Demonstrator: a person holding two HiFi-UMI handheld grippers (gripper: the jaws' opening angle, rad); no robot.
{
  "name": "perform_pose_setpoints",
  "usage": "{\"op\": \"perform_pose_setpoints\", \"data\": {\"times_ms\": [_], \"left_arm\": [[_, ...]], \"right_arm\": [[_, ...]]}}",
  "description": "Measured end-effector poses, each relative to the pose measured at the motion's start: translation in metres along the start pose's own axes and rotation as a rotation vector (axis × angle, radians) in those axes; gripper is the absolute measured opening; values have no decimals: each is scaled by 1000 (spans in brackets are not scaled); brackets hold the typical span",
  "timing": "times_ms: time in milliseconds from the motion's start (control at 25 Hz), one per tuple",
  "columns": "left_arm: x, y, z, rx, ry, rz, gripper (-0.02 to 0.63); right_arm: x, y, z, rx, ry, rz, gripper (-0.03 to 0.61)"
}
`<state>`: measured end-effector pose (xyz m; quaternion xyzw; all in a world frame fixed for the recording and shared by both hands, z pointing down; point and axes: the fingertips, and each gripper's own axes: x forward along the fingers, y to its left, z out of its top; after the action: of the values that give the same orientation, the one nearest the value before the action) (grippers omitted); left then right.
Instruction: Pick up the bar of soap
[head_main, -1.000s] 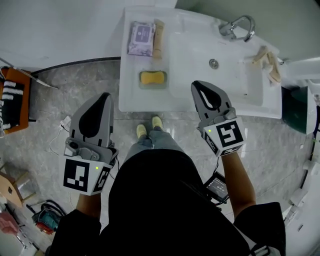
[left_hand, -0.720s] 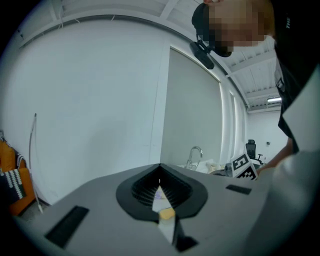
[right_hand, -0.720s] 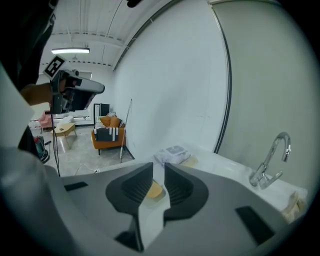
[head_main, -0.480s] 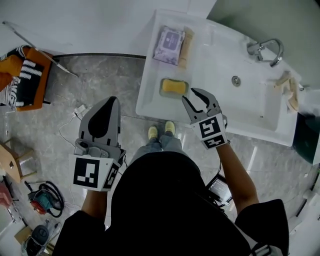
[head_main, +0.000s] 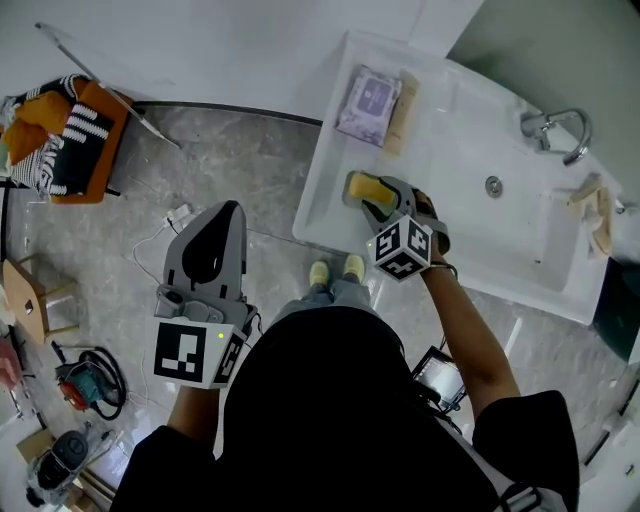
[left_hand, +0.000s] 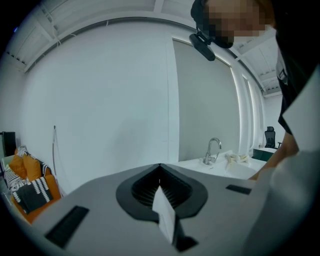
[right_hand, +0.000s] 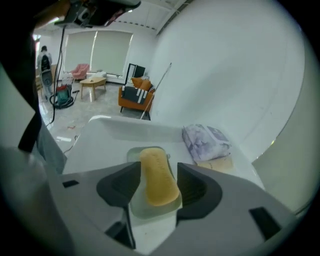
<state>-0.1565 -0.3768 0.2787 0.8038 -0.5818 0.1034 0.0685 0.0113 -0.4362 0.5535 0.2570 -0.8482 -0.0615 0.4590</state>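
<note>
The yellow bar of soap lies in a pale dish on the left ledge of the white washbasin. My right gripper hangs over the ledge with its jaws opening. In the right gripper view the soap lies between the two dark pads, with a small gap on each side. My left gripper is held over the floor, left of the basin, jaws together and nothing in them; in its own view the left gripper points at a white wall.
A purple packet and a tan bar lie behind the soap. The bowl's drain, a tap and a cloth are to the right. An orange chair, cables and tools are on the floor at left.
The right gripper has moved forward and left over the basin ledge, and its jaws have gone from shut to wide, now either side of the soap. The left gripper has stayed put.
</note>
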Motion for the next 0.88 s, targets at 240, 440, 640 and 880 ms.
{"op": "perform_pose_setpoints", "data": {"times_ms": [240,440,640,880], "left_arm": [[-10,14,2,-4,-10,49,6],[-14,21,3,-12,-22,73,6],[-12,18,5,-15,-33,65,6],[-13,14,4,-33,-46,57,6]], "right_arm": [[21,10,-4,-157,103,68,224],[28,11,-7,-91,216,206,224],[37,10,-6,-5,375,417,212],[37,11,-3,-21,392,440,210]]}}
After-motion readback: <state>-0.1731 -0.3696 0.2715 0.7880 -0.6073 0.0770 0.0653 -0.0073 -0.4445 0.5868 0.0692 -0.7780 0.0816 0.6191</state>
